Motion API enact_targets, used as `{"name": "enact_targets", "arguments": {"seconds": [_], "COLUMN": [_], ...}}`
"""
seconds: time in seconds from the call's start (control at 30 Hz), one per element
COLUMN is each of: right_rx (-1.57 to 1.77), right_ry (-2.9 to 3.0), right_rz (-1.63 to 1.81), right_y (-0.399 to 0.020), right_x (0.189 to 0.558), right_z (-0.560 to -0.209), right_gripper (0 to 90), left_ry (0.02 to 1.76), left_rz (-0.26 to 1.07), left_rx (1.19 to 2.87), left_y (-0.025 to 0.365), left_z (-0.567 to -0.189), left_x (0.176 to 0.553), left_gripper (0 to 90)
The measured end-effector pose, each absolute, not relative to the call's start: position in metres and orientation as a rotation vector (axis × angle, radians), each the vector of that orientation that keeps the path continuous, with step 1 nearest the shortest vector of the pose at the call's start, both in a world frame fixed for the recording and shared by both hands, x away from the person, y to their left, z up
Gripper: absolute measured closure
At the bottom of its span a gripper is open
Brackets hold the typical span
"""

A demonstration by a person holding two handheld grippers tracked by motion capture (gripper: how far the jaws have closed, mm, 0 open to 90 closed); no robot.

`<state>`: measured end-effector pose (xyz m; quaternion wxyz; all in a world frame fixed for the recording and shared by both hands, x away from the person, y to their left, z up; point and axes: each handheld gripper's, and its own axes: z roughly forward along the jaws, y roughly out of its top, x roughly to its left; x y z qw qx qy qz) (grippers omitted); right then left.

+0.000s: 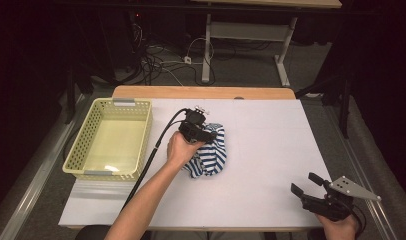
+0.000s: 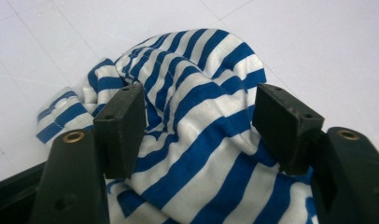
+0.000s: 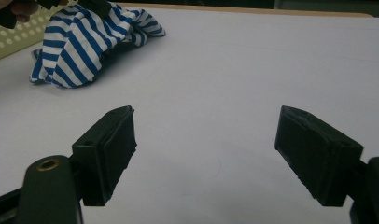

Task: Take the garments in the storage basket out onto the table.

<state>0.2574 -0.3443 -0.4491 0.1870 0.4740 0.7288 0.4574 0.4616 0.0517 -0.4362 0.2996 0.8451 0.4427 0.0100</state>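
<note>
Both hand-held grippers are over the table, each with its jaws apart. From where I stand, the big white table (image 1: 271,150) takes up most of the space, with a strip of bare wood along its far edge. On its left side sits a pale yellow perforated basket (image 1: 86,145), with grey handles at the near and far ends.

Next in size is the blue-and-white striped cloth (image 1: 211,157), bunched into a heap near the middle of the table, just right of the basket but not touching it. In the right gripper view the same cloth (image 3: 80,44) lies far off at the upper left, with the basket wall behind it.

A person's left forearm reaches in from the near edge, and the left gripper (image 1: 203,134) rests over the top of the heap, its black cable trailing back toward the table's near edge. In the left gripper view a raised fold of the striped cloth (image 2: 201,126) stands between the two black pads. The pads are wide apart, though the fabric still appears to brush their inner faces.

The right gripper (image 1: 305,186) waits at the near right corner, held low, well apart from the cloth. Its jaws are spread wide in the right gripper view (image 3: 204,156), with bare white tabletop between them.
</note>
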Motion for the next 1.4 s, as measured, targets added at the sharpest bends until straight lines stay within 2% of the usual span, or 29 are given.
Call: {"name": "enact_targets", "arguments": {"seconds": [1.4], "right_rx": [1.332], "right_ry": [2.052], "right_rz": [1.29], "right_y": [-0.344], "right_x": [0.257], "right_z": [-0.449], "right_gripper": [21.3], "left_ry": [1.116], "left_rz": [0.082], "left_rx": [2.232], "left_y": [0.074], "left_z": [-0.403], "left_x": [0.448], "left_gripper": [33.8]}}
